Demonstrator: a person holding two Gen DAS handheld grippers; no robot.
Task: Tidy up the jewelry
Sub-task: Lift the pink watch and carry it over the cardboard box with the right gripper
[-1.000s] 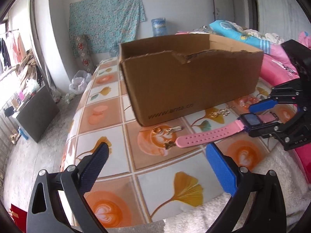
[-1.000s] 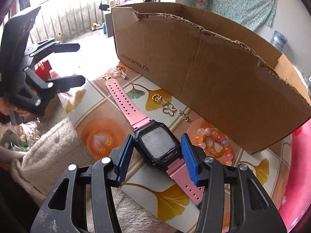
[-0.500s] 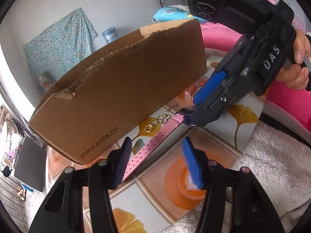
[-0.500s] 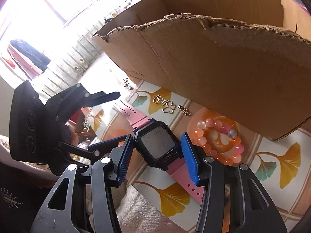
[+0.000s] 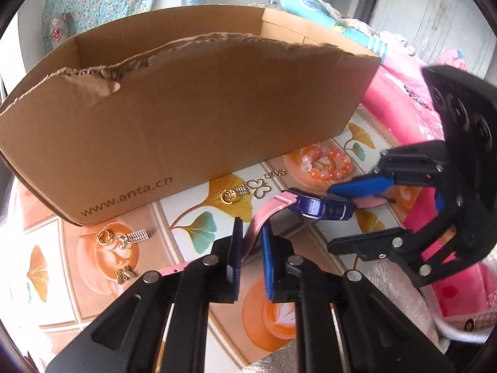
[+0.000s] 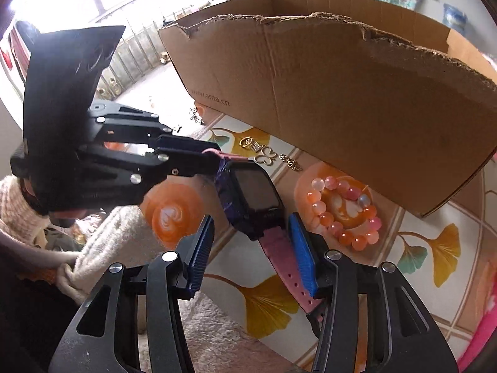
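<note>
Left wrist view: left gripper (image 5: 251,256) at lower centre, jaws closing on the pink strap of the watch (image 5: 323,207), strap already between the pads and pinched; watch's long axis runs from lower left up to centre right, dark case tilted on edge, lifted off the surface (image 5: 192,214); right gripper (image 5: 357,214) comes in from the right, one blue pad above the far strap; right wrist view: right gripper (image 6: 251,258) jaws closing, watch (image 6: 253,199) between them, right pad against the strap edge, left pad clear of it; here the long axis runs upper left to lower right, screen faces the camera; only this view shows the left gripper (image 6: 211,161) clamped on the strap end; cardboard box (image 5: 186,118) stands behind; bead bracelet (image 6: 341,211) and gold charms (image 5: 245,191) lie on the surface near it; earring cluster (image 5: 122,237) at lower left shows clearly only in the left view.
</note>
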